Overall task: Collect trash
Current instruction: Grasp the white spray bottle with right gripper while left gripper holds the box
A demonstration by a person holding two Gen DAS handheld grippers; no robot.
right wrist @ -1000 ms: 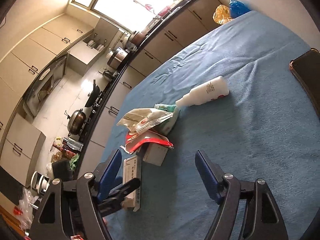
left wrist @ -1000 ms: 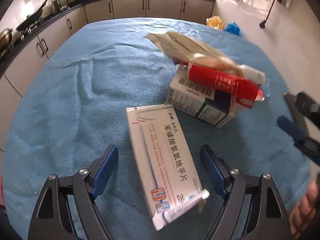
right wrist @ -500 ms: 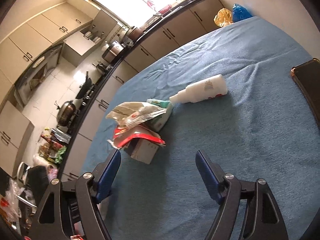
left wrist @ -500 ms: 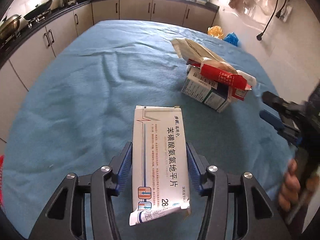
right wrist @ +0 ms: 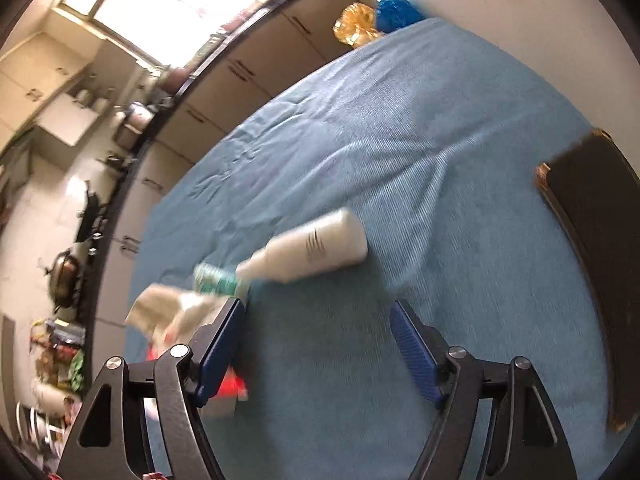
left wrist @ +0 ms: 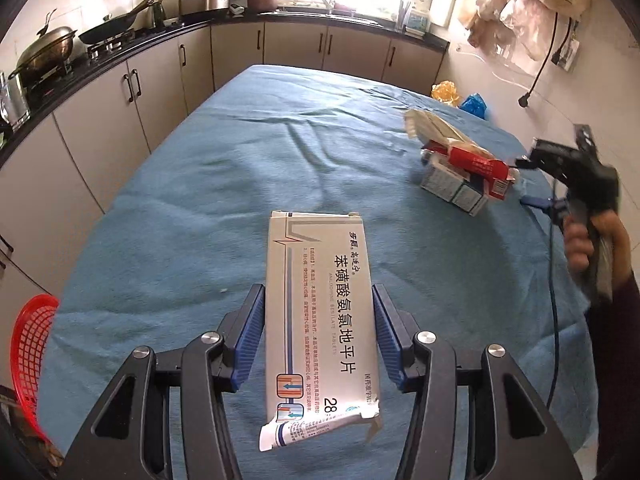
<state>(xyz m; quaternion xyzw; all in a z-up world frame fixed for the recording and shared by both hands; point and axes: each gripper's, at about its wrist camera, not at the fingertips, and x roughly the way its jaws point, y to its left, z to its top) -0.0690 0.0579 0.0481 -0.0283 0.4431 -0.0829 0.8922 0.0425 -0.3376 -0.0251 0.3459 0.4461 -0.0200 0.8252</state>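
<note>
My left gripper has its jaws clamped on the long sides of the flat medicine box, lifted above the blue-clothed worktop, and its torn end flap could let it sag or slip free. My right gripper hangs with jaws apart near the white bottle. Beyond, the wrapper pile, then kitchen cabinets.
</note>
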